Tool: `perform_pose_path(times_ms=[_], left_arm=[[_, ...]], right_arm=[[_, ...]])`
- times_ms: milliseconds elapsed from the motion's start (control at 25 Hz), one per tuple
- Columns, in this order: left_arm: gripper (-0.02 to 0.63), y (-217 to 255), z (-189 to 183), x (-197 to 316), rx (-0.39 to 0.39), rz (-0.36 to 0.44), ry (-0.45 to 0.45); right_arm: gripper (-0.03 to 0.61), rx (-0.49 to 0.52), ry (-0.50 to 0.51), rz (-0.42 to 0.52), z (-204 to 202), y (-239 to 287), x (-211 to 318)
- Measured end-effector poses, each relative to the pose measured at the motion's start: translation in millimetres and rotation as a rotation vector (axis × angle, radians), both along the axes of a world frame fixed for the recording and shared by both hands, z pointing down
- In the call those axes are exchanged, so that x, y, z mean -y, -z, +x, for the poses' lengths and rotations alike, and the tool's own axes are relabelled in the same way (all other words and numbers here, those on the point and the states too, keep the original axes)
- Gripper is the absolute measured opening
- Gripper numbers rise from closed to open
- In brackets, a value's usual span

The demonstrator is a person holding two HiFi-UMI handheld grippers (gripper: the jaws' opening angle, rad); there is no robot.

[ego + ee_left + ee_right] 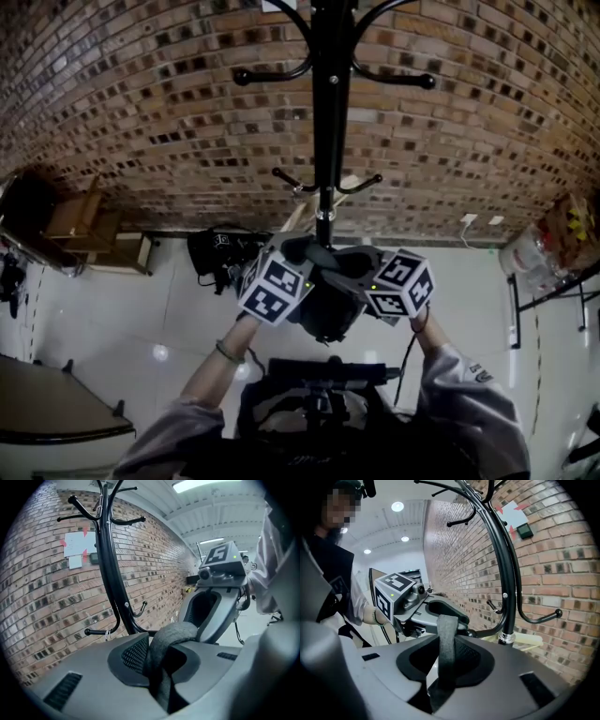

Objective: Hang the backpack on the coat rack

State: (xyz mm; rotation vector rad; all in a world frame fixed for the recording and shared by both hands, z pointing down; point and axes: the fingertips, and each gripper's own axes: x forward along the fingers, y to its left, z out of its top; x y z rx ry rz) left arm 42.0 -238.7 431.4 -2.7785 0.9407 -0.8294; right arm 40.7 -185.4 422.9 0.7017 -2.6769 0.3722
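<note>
The black coat rack [330, 112] stands against a brick wall, with curved hooks high up and a lower pair [326, 186]. Just in front of its pole I hold the dark backpack [328, 317] by its grey top strap [330, 255]. My left gripper [302, 255] and right gripper [360, 264] face each other, each shut on one end of that strap. In the left gripper view the strap [169, 638] loops up out of my left gripper [161, 667]. The right gripper view shows the strap [446, 641] running flat through my right gripper [444, 667] towards the rack pole [509, 588].
A black bag [219, 253] lies on the white floor by the wall. Wooden boxes [86, 225] stand at the left and a rounded table corner [47, 412] at the lower left. A shelf with packets [561, 246] is at the right. Papers [78, 545] hang on the wall.
</note>
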Motion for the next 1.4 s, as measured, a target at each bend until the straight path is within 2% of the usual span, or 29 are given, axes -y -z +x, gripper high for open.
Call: perform_pose_path(times_ms=[200,440,720,1080,1400], left_arm=[[0.059,-7.2,-1.9,8.6,0.039,-0.015,0.067],[0.059,-2.6,1.7,15.7,0.051,-0.012,0.078],[0.058,1.2,15.9,32.0,0.108,-0.026,0.046],[0.060,-7.8,20.3,50.2,0.125,-0.024,0.024],[0.058,-20.9,18.7,66.9,0.134,-0.051,0.037]], right_arm=[[0.107,-0.005,0.094,-0.008,3.5,-3.7,10.4],[0.100,0.046,0.174,-0.041,7.8,1.2,13.4],[0.098,0.072,0.167,-0.061,21.5,4.8,31.9],[0.098,0.065,0.195,-0.067,26.7,0.4,47.3],[0.100,-0.035,0.189,-0.037,27.2,-9.3,67.6]])
